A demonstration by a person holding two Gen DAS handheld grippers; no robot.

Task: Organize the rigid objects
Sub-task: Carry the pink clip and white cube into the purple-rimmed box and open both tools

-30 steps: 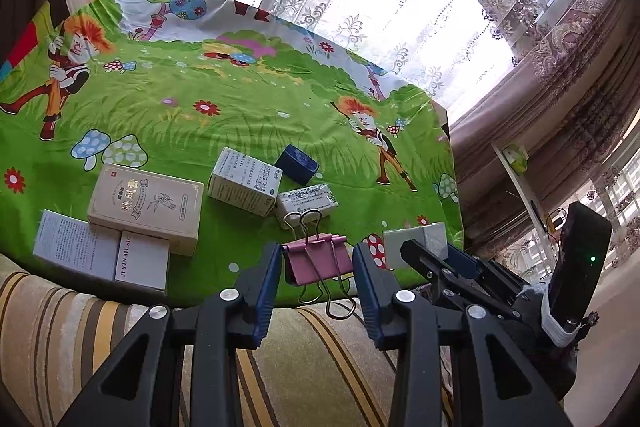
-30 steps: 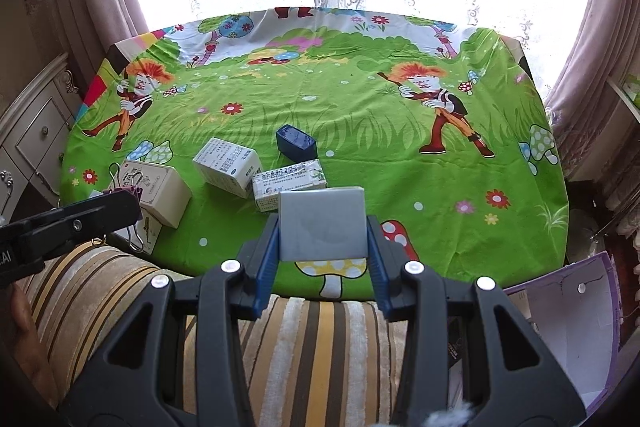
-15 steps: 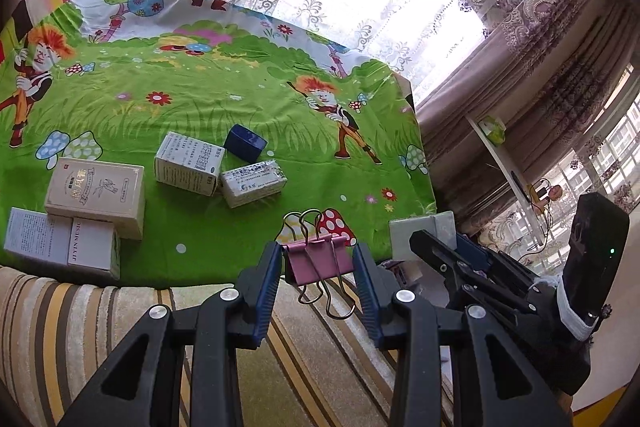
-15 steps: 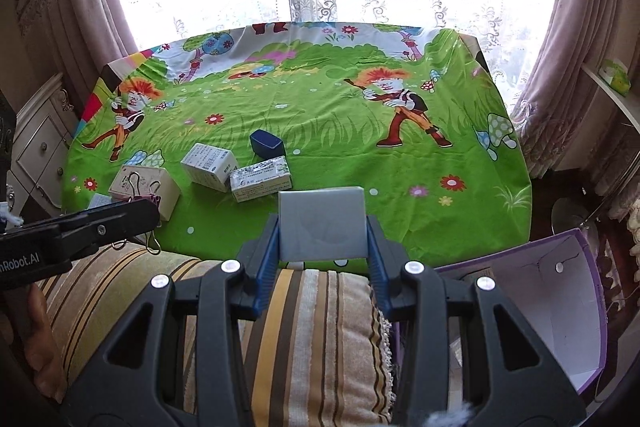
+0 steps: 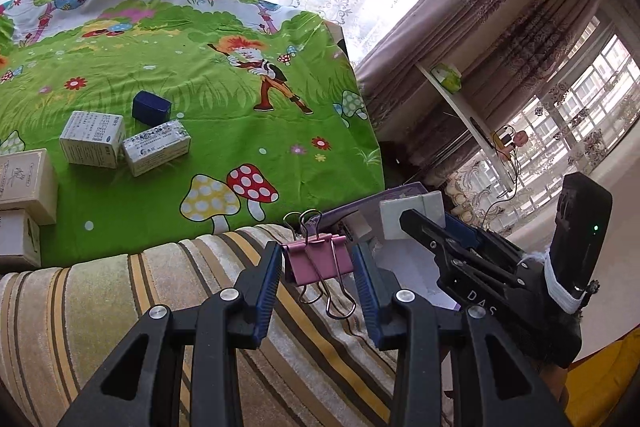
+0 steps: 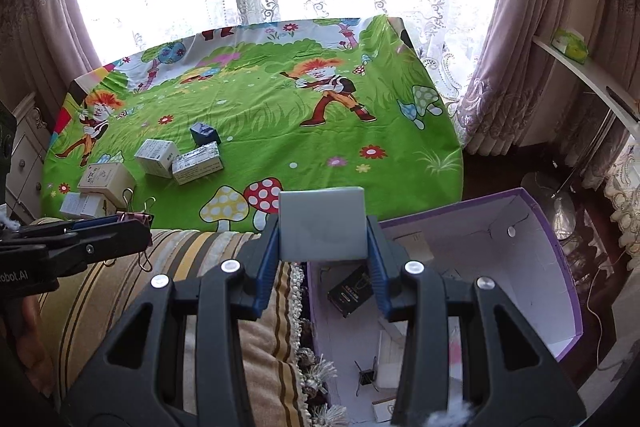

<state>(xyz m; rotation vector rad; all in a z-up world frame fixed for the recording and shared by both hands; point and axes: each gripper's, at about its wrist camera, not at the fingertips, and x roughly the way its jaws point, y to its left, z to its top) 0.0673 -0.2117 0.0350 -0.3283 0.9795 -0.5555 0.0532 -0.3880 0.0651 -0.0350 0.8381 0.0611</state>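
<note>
My left gripper is shut on a pink binder clip above the striped cushion. A flat grey-white box sits clamped in my right gripper, held over the near left corner of the purple box. In the left wrist view the right gripper with its grey box appears to the right, near the purple box's edge. Inside the purple box lie a black packet, a black binder clip and some pale items.
On the green cartoon tablecloth stay a dark blue box, two white medicine boxes, a beige box and a white box. A shelf with a green pack stands right. Curtains hang behind.
Both grippers have moved right, off the table, over the cushion toward the purple box. The box's inside has come into the right wrist view. Both grips are unchanged.
</note>
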